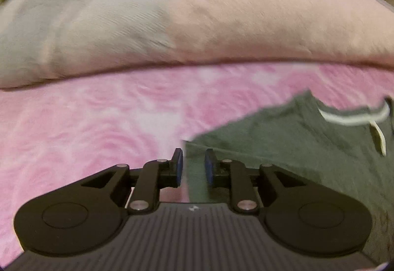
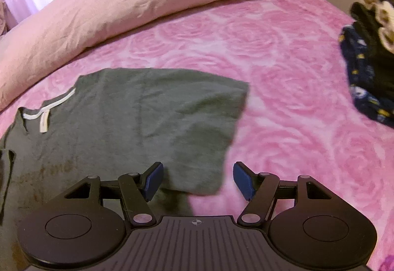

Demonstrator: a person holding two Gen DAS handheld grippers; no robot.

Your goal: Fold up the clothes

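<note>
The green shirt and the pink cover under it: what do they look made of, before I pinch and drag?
Green shirt: looks like soft cotton-type jersey, matte and heathered, lying limp with shallow creases; white tape lines the collar. Pink cover: seems a plush fleece-like blanket, a raised rose pattern and faintly fuzzy sheen suggesting pile. The fibre of either cannot be confirmed from these views.

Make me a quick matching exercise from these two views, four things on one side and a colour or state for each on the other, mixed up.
Things:
1. green cotton T-shirt
2. rose-patterned fleece blanket
3. right tool
4. stack of dark floral clothes

Descriptions:
A. pink, covering the bed
B. piled at the far right edge
C. jaws wide open over a sleeve edge
D. spread flat, white neck tape showing

Pairs: 1-D, 2-A, 3-C, 4-B
</note>
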